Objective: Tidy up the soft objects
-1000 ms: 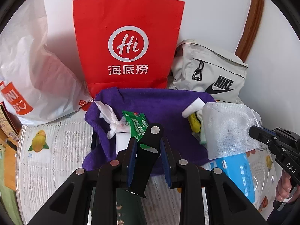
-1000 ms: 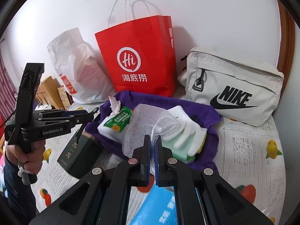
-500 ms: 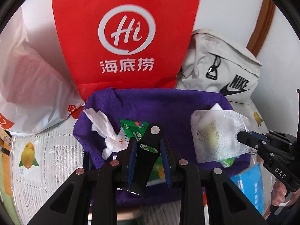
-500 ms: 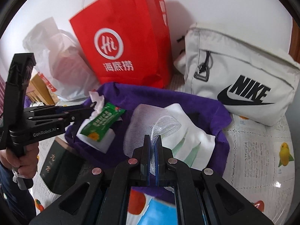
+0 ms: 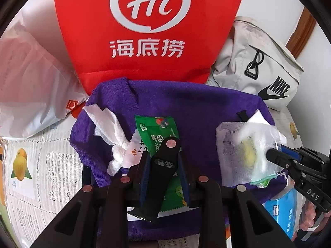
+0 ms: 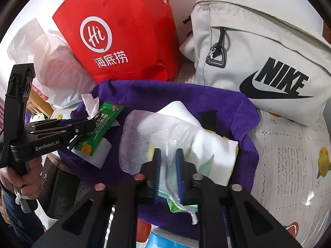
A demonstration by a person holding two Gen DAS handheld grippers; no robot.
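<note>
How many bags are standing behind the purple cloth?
3: white plastic bag at left, red paper bag in the middle, grey Nike bag at right. Others may be hidden.

Both views ride on the hand-held grippers and look steeply down along their fingers at close range; the left wrist camera faces the purple cloth (image 5: 186,107) head-on, with the red paper bag (image 5: 149,31) filling the frame's top; the right wrist camera sits to its right, angled slightly leftward – the white Nike bag (image 6: 269,66) looms near; both share the cloth, both bags and the white plastic bag (image 6: 51,66), and each sees the other gripper at its edge
</note>
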